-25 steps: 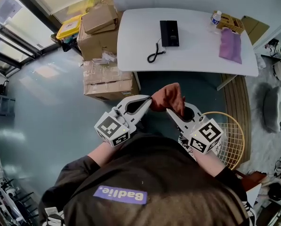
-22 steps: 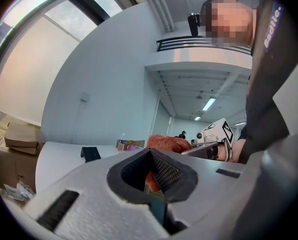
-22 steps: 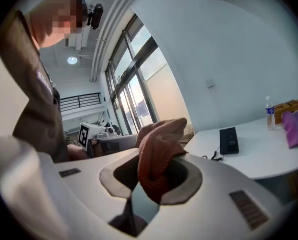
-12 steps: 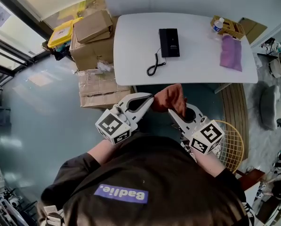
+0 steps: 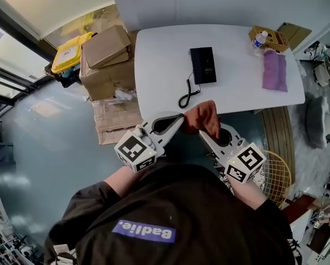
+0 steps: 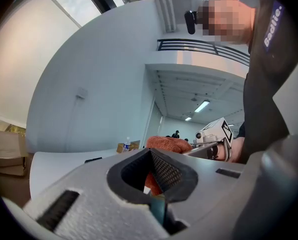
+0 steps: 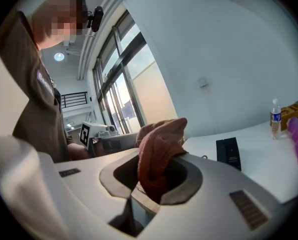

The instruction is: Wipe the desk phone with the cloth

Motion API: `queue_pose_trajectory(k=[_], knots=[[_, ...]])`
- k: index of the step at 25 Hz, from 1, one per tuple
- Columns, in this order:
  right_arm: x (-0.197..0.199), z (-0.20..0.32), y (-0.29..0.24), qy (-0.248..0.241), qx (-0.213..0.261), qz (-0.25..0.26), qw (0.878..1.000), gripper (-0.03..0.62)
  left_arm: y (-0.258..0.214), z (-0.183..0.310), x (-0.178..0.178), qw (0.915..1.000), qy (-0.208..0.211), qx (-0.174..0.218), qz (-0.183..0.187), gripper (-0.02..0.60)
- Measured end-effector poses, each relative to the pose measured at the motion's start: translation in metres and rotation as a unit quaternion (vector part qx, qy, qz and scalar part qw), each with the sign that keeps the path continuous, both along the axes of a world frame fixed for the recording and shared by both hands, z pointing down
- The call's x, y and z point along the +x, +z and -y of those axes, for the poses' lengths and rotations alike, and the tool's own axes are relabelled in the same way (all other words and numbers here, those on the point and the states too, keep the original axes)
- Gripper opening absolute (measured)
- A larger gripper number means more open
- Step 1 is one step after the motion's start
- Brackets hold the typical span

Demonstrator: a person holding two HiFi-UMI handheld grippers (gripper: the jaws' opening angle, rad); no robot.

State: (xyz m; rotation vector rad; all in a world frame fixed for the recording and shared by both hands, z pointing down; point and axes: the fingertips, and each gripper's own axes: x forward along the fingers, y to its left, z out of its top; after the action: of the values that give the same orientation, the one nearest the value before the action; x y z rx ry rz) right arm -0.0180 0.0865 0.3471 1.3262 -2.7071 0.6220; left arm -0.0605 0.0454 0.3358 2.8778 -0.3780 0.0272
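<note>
A rust-orange cloth is bunched between my two grippers, in front of my chest and short of the table. My right gripper is shut on the cloth, which sticks up out of its jaws. My left gripper meets the cloth's left edge with jaws together, and orange cloth shows at its tips. The black desk phone lies flat on the white table, its coiled cord trailing toward the near edge. In the right gripper view the phone lies ahead to the right.
A purple cloth, a water bottle and a yellow basket sit at the table's right end. Cardboard boxes and a yellow bin are stacked left of the table. A wire basket stands on the floor at my right.
The table and phone have drawn closer in the head view. Both grippers keep the same pose on the cloth.
</note>
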Motion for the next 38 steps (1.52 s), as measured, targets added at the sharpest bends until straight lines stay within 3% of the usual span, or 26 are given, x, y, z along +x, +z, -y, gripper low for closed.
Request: queue_pose_trajectory(k=[15,24,38], knots=[[-0.015,0.070,-0.004,0.011,-0.005,-0.008,1.000,0.094,0.002,0.067,-0.004,0.9992,0.039,-0.003,-0.001,0.015],[0.014,0.100,0.004,-0.027,-0.006,0.008,1.000,0.094,0.013,0.095,0.024,0.9999,-0.002,-0.013,0.011,0.015],[0.096,0.167,0.024,-0.098,-0.017,0.008,0.995,0.094,0.029,0.155,0.097,0.9957,-0.088,-0.023,0.021,0.015]])
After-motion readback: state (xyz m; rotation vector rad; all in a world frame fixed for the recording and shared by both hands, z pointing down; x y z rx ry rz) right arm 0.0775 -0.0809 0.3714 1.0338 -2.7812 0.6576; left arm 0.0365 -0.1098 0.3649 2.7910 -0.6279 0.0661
